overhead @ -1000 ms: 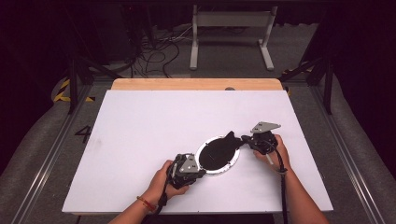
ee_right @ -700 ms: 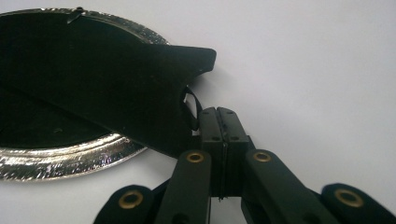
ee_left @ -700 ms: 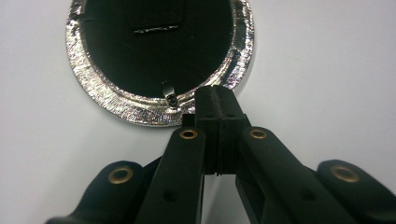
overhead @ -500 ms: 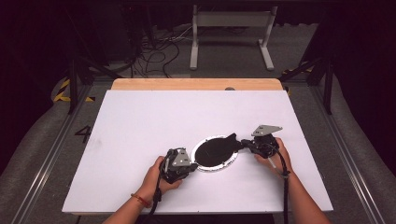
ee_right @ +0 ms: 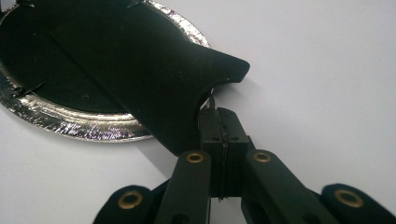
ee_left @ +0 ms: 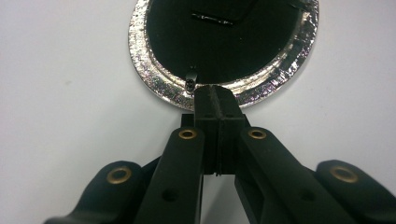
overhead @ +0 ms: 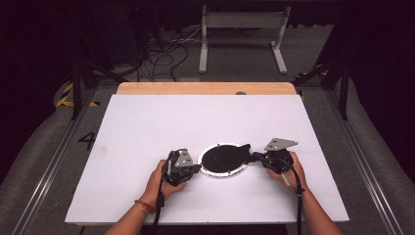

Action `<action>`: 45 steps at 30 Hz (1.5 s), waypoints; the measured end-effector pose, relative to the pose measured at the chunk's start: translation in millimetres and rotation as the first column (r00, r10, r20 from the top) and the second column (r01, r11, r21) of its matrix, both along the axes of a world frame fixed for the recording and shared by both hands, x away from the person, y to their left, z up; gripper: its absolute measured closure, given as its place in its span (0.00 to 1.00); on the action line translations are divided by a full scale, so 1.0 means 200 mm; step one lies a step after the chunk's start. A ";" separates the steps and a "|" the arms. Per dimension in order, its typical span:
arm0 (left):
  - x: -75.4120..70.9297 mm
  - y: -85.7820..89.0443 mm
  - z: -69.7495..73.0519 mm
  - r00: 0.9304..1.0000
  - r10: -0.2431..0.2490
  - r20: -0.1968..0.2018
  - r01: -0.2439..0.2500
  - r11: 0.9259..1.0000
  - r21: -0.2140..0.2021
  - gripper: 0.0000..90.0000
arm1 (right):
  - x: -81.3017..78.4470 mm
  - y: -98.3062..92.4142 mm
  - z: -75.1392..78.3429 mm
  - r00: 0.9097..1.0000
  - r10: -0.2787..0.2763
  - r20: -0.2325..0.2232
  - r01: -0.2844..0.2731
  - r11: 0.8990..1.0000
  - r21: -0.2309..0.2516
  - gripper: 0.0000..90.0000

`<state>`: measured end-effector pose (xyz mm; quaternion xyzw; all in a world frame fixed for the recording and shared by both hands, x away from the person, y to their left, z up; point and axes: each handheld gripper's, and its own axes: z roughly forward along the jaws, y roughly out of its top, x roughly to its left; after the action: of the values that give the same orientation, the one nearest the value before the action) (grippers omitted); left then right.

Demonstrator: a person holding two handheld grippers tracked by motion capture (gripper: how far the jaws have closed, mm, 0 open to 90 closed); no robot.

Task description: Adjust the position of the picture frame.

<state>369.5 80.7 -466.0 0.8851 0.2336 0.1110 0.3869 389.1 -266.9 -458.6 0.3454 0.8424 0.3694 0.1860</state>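
The foil plate lies on the white tabletop, toward its near edge and a little right of the middle, between my two hands. It is a round dish with a crinkled silver rim, and a black sheet lies in it, one pointed flap of the sheet reaching out past the rim on the right. My left claw sits at the plate's left edge; in the left gripper view its jaws are pressed together with their tips right at the silver rim, and I cannot tell whether they pinch the foil or merely touch it. My right claw sits at the right side, jaws likewise closed tight; in the right gripper view the tips lie just under the overhanging flap, and whether they grip anything there is hidden from me.
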 end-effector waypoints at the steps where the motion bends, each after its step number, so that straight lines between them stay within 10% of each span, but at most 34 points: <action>1: 0.00 0.00 0.00 1.000 -0.002 -0.004 0.002 1.000 -0.006 1.00 | -0.01 0.00 0.00 1.000 0.002 0.001 -0.002 1.000 -0.002 1.00; 9: -0.06 0.01 0.04 0.998 -0.065 -0.022 0.063 0.995 -0.074 1.00 | -0.04 0.02 0.00 1.000 -0.004 0.018 0.004 1.000 -0.015 1.00; 17: -0.11 -0.12 0.01 0.990 -0.140 -0.011 0.139 0.990 -0.028 0.98 | -0.04 0.02 0.00 1.000 -0.006 0.008 0.006 1.000 -0.008 1.00; 45: -0.02 -0.04 0.01 0.999 -0.037 0.015 0.037 0.999 0.022 1.00 | -0.14 0.13 0.01 0.996 0.087 -0.021 -0.088 0.996 -0.034 1.00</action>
<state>365.1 73.4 -464.6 0.8927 0.2130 0.1130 0.3809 360.7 -241.6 -455.9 0.3084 0.8648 0.3589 0.1676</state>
